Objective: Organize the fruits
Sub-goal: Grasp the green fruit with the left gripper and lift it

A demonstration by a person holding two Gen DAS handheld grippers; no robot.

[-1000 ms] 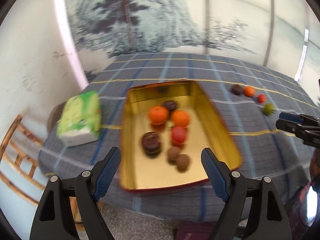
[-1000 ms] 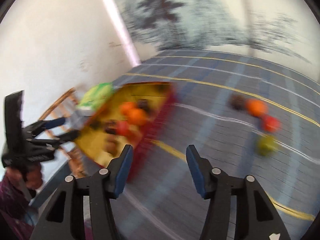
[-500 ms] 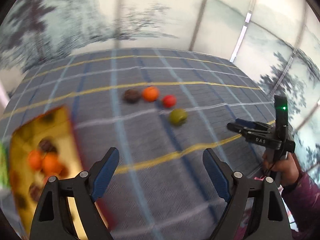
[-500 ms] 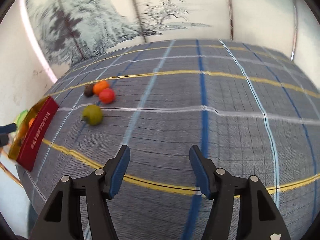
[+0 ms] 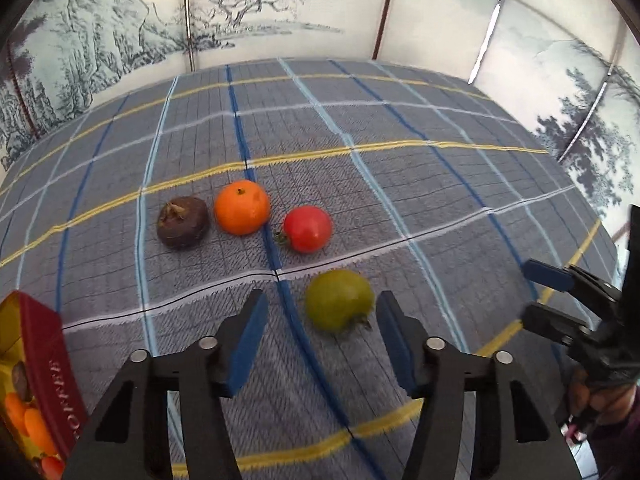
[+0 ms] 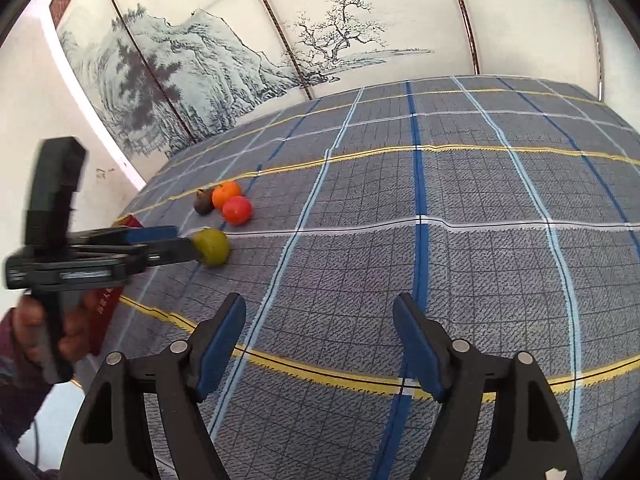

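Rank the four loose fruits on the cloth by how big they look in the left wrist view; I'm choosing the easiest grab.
1. Green fruit, though it lies nearest the camera, so this is unsure.
2. Orange.
3. Dark brown fruit and red tomato look about alike; I would not rank them.

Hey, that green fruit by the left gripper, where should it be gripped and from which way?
Grip the green fruit across its round middle, coming down from above and the near side. The left gripper already straddles it, pads not yet pressing. Its stem points toward the near right, so keep the fingers clear of it.
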